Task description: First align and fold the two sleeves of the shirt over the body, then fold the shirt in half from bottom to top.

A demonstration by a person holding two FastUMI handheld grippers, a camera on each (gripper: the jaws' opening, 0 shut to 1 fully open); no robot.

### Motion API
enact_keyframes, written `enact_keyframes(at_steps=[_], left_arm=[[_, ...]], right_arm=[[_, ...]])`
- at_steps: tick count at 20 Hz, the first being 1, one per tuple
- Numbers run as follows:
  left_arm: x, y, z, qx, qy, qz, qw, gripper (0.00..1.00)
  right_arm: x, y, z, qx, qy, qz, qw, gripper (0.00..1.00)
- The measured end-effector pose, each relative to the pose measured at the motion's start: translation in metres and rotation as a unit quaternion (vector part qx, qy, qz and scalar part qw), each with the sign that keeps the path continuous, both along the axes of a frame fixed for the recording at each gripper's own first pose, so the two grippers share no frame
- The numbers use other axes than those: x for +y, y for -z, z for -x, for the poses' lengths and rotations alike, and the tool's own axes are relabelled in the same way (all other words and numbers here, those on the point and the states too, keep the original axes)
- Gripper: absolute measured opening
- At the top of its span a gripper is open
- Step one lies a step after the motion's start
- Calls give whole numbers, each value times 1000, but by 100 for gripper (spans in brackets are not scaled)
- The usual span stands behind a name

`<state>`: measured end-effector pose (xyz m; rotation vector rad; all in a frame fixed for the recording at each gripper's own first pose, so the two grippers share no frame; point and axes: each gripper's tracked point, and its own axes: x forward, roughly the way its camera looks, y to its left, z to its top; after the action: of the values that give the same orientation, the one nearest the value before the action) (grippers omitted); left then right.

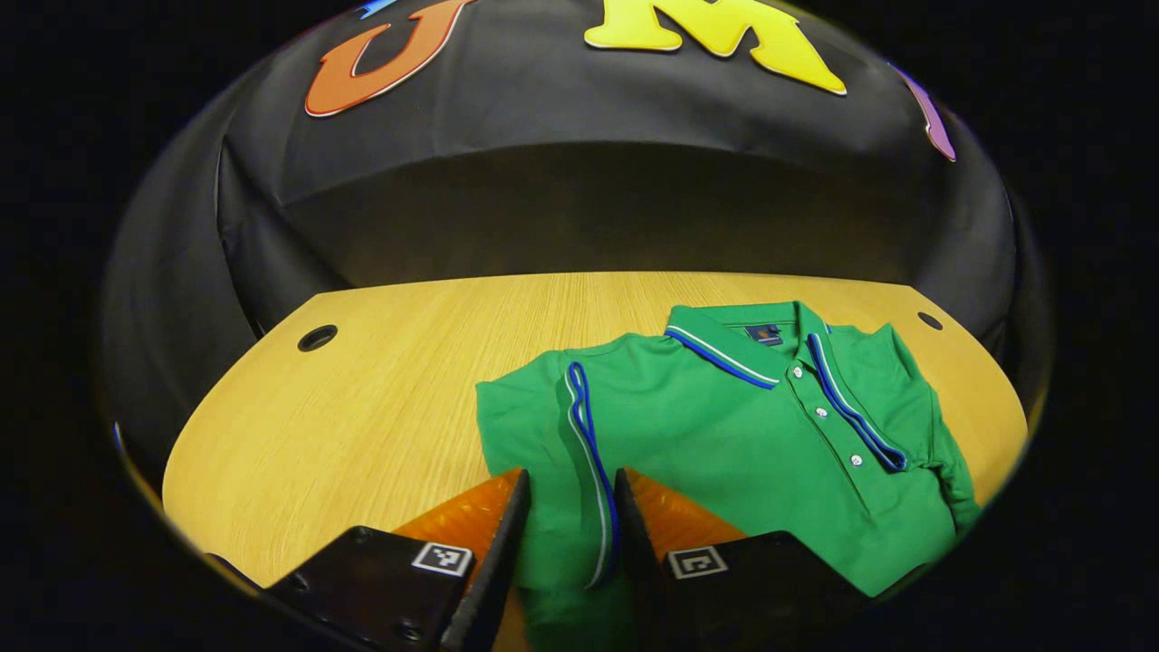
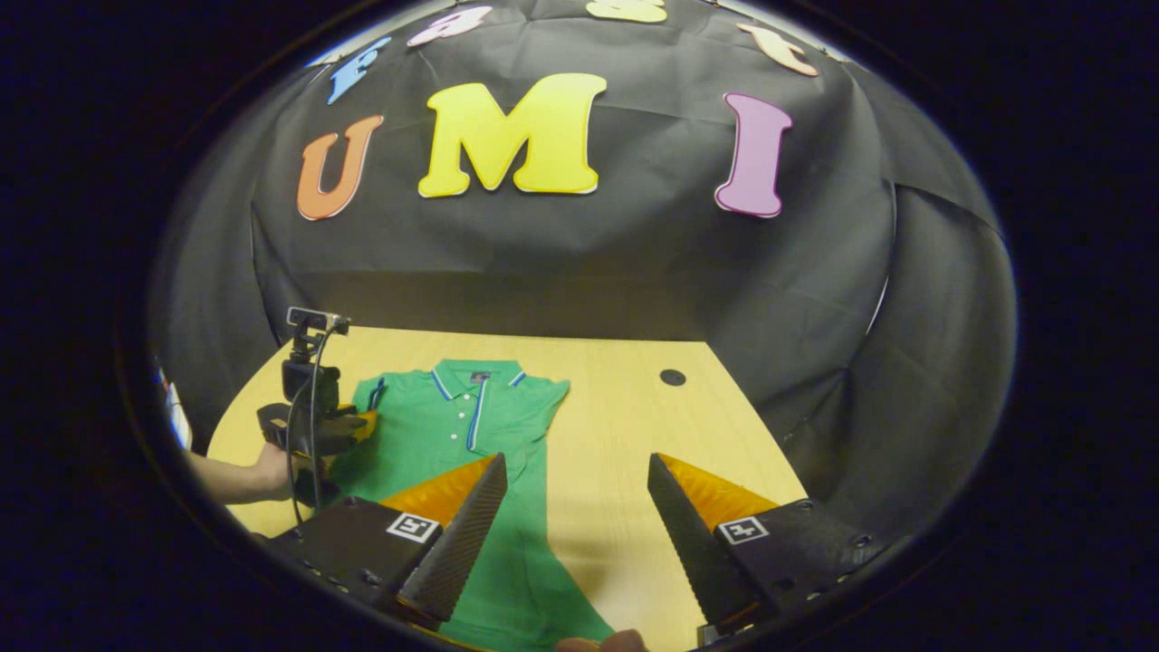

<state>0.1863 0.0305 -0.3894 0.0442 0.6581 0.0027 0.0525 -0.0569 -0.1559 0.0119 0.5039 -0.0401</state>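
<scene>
In the left gripper view, the left tongs [image 1: 572,507] sit narrowly parted over the folded sleeve [image 1: 543,426] of the shirt [image 1: 724,435]; whether they pinch it I cannot tell. The shirt lies ahead on the worktop [image 1: 380,407].

In the right gripper view, the right tongs [image 2: 577,507] are spread wide above the worktop [image 2: 616,426], the shirt [image 2: 453,426] ahead-left beside the left tongs [image 2: 358,426].

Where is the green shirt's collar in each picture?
Left gripper view: the collar sits right of centre, above the gripper, whose fingers straddle the striped sleeve edge.
Right gripper view: the collar is left of centre, small and farther off, beside the other gripper.
Shared landmark: the round hole in the table, right of the collar.
</scene>
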Motion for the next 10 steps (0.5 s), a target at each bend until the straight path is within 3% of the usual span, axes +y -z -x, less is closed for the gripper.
enact_keyframes(at_steps=[1, 3, 4, 6, 10], left_arm=[[2, 0, 1, 3, 1, 0, 1000, 48], [3, -2, -2, 4, 7, -3, 1000, 41], [6, -5, -4, 0, 7, -6, 1000, 22], [6, -9, -2, 6, 6, 8, 1000, 6], [12, -37, -2, -12, -10, 37, 999, 6]], right_arm=[[2, 1, -1, 0, 0, 0, 1000, 96], [4, 2, -2, -1, -1, 0, 1000, 96], [5, 2, -1, 0, -1, -2, 1000, 96], [6, 3, -1, 0, 1, -5, 1000, 96], [8, -1, 1, -6, 3, -12, 1000, 96]])
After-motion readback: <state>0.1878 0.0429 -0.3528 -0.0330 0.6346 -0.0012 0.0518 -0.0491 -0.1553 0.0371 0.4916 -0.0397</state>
